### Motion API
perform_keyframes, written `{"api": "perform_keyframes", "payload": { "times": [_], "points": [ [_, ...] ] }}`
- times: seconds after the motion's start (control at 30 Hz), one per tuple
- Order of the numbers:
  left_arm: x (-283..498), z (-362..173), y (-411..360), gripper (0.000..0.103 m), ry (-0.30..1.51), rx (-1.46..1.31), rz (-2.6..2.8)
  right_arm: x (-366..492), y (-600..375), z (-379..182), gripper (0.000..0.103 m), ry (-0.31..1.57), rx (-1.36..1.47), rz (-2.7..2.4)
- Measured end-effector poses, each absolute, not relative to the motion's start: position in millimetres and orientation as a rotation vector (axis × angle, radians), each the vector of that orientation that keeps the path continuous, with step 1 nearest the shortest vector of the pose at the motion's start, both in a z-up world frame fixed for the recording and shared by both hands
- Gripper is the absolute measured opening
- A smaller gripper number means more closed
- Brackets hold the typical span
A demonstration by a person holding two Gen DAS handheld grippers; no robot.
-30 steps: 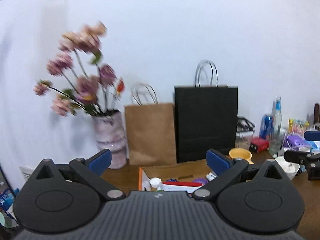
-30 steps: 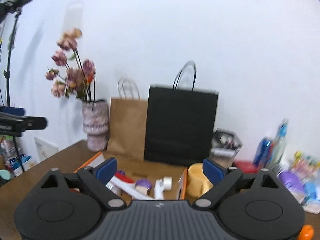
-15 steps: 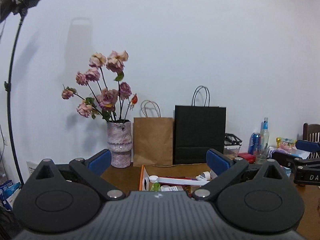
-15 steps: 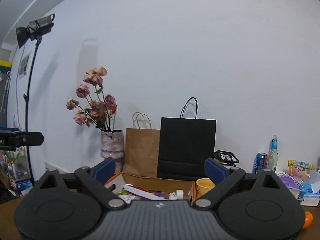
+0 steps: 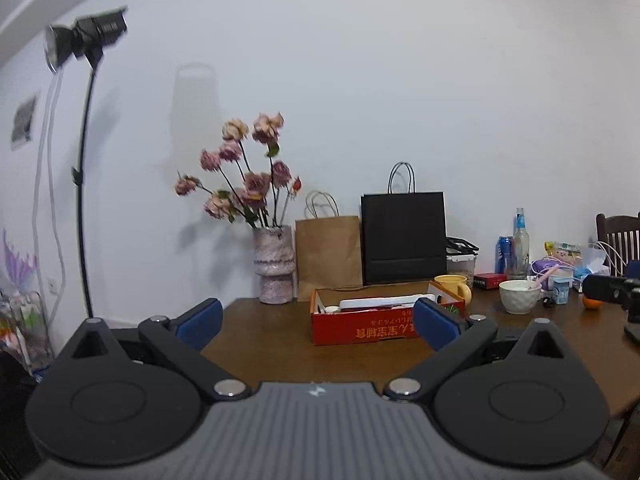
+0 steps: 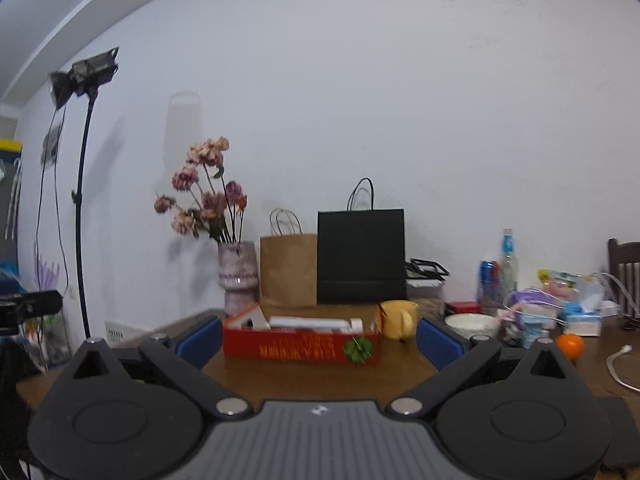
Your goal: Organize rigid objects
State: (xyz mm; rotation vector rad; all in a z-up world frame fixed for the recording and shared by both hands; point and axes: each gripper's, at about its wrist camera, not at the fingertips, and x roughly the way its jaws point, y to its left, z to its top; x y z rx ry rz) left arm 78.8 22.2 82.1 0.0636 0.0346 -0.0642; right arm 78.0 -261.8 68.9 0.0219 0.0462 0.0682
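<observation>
Pulled back from the red cardboard box [image 5: 362, 326], now smaller at frame centre. Left gripper [image 5: 316, 322] spread wide, empty; right gripper [image 6: 318, 338] opening, empty. Likely finished.

A plain white wall [image 5: 400, 80] backs a dark wooden tabletop [image 5: 272, 340]. A studio lamp [image 5: 86, 38] on a black stand rises at the left; a dark wooden chair [image 5: 618, 236] stands at the right
</observation>
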Motion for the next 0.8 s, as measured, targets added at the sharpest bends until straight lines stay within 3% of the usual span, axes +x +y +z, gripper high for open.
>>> {"api": "perform_keyframes", "payload": {
  "times": [0.33, 0.8],
  "points": [
    [25.4, 32.6, 6.7, 0.103, 0.134, 0.033, -0.053, -2.7, -220.9, 3.1, 0.103, 0.06, 0.032, 0.07],
    [24.4, 32.5, 1.2, 0.103, 0.125, 0.04, -0.093, 2.8, -215.3, 7.2, 0.103, 0.083, 0.024, 0.086]
  ]
}}
